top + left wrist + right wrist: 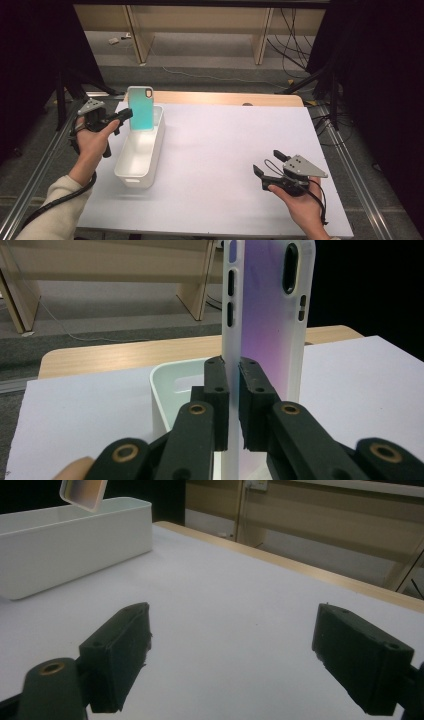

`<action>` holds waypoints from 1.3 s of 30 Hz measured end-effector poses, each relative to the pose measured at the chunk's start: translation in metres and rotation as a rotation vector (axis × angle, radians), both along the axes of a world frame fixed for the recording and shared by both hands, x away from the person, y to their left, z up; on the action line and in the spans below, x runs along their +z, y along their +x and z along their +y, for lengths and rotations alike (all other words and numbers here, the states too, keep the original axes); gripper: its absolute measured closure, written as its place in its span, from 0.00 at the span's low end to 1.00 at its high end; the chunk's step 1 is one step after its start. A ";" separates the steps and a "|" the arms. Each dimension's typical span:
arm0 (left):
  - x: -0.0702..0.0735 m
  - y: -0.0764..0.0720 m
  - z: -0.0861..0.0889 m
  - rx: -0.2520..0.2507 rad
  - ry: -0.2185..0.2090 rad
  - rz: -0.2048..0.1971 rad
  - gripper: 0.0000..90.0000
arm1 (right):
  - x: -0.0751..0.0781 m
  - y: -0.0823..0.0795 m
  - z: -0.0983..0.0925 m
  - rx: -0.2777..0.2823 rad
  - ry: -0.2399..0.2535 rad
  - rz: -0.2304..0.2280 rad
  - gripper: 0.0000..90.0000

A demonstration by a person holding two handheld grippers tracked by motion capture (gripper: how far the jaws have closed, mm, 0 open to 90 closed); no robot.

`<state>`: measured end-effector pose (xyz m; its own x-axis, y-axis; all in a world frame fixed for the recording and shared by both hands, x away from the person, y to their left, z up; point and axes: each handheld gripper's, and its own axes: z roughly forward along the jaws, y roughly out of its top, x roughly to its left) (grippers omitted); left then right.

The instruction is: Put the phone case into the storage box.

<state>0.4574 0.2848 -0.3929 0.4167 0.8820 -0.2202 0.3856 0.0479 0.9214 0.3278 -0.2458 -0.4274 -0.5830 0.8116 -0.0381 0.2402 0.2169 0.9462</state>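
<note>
Jaws of left gripper [230,371] clamp a phone case [140,108] upright above the white bin [131,175]; right gripper [231,652] jaws gape wide.

one phone case [140,108] is counted, teal in the high view. one white bin [139,150] is counted on one worktop [225,165]. two grippers are counted: one left gripper [125,114] and one right gripper [268,163], each carried by one hand, each with two black fingers [120,650].
</note>
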 end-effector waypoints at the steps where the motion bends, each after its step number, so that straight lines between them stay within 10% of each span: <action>1: 0.000 0.001 0.000 0.000 -0.001 0.001 0.93 | 0.001 -0.001 0.000 0.002 0.001 0.014 0.19; 39: 0.002 0.020 -0.003 0.011 0.014 0.020 0.93 | 0.000 0.000 -0.001 0.008 0.003 0.010 0.19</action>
<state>0.4769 0.2817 -0.3910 0.4023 0.8895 -0.2165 0.4037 0.0399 0.9140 0.3275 -0.2464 -0.4277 -0.5894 0.8073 -0.0295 0.2481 0.2157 0.9444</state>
